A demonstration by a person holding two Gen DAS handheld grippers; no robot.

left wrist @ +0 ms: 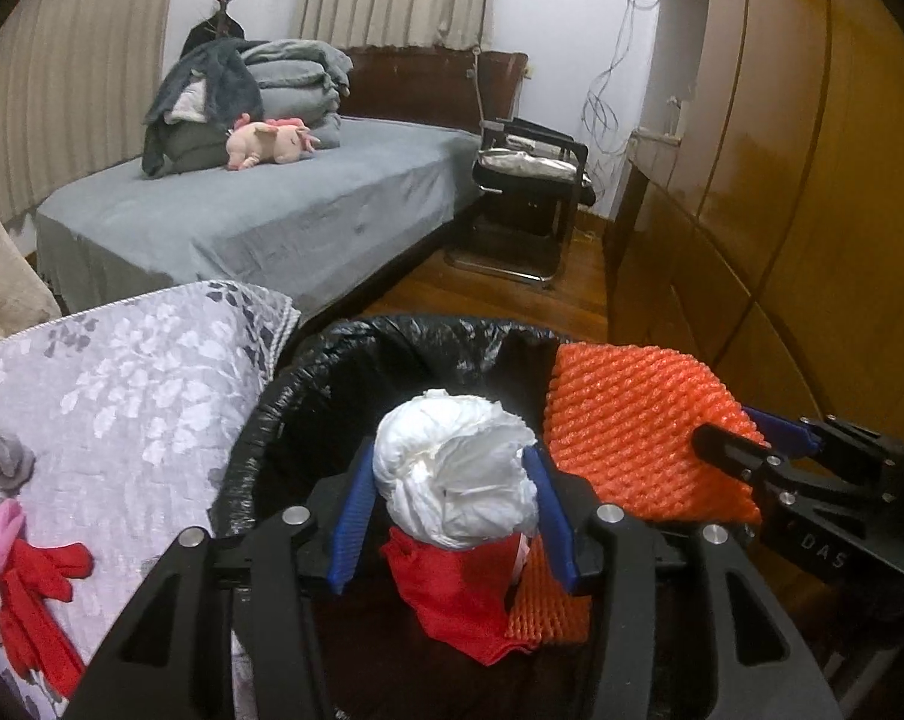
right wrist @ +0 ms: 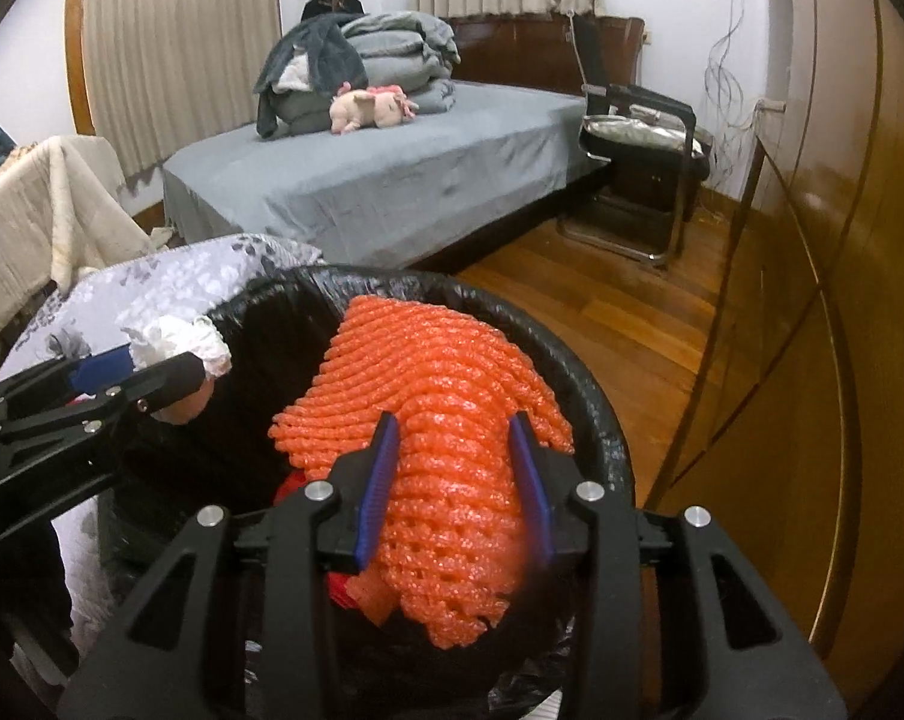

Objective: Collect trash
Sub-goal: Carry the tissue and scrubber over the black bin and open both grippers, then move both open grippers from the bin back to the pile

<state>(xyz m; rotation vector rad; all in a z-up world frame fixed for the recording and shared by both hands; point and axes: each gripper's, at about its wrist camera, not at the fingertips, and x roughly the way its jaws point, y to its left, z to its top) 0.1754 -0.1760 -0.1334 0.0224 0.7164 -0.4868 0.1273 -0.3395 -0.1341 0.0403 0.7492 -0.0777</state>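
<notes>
Both pieces of trash are being held right over the bin (left wrist: 308, 360), which is lined with a black bag, so a straight drop is all that's probably needed. A crumpled white tissue wad (left wrist: 454, 474) is clamped in the left gripper (left wrist: 452, 504), blue pads pressed against both of its sides, and it's hung above the bin opening where a red cloth (left wrist: 446, 594) and another bit of orange mesh are already lying. An orange foam net (right wrist: 446, 450) is pinched in the right gripper (right wrist: 454, 480), jaws squeezed in on it, also above the bin mouth. A pair of red gloves (left wrist: 32, 594) is left on the floral cover (left wrist: 122, 396) beside the bin, untouched, maybe not trash at all.
</notes>
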